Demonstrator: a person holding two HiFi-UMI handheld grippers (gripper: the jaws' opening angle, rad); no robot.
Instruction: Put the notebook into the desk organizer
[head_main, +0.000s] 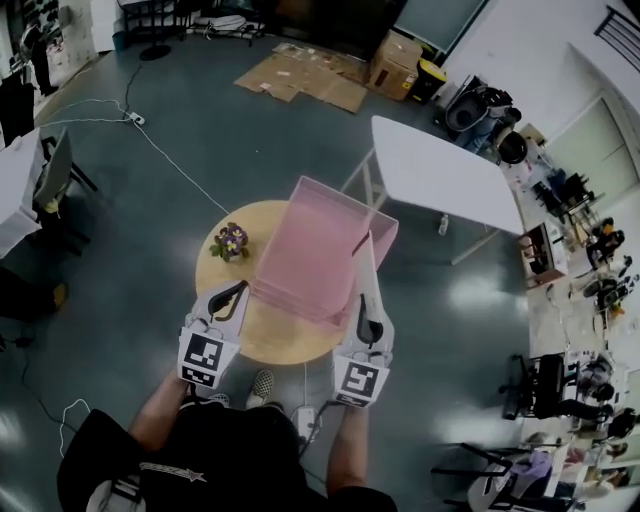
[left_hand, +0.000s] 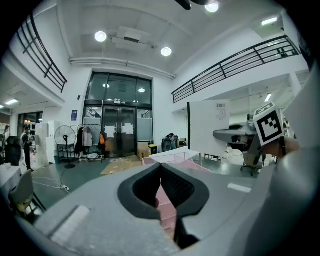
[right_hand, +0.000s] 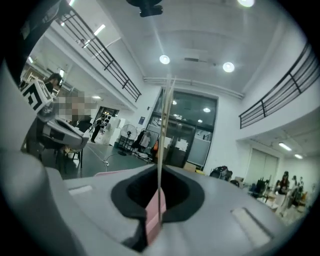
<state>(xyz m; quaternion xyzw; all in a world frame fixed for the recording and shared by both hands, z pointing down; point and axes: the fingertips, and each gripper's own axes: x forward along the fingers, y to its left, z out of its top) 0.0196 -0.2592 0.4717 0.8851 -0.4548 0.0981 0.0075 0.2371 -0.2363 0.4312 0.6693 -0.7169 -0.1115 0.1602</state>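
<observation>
A pink mesh desk organizer (head_main: 310, 250) stands on a round wooden table (head_main: 285, 340); the left gripper view shows the organizer (left_hand: 172, 160) beyond the jaws. My right gripper (head_main: 367, 312) is shut on a thin notebook (head_main: 368, 270), which stands on edge over the organizer's right side. In the right gripper view the notebook (right_hand: 161, 150) is an edge-on vertical strip clamped between the jaws of my right gripper (right_hand: 160, 175). My left gripper (head_main: 238, 291) sits by the organizer's left corner. In its own view the left gripper (left_hand: 161, 166) has its jaw tips together, with nothing visibly clamped.
A small potted flower (head_main: 231, 241) stands on the table's left part. A white folding table (head_main: 440, 175) is behind to the right, and flattened cardboard (head_main: 305, 75) and cables lie on the floor. A shoe (head_main: 262, 385) shows below the table's front edge.
</observation>
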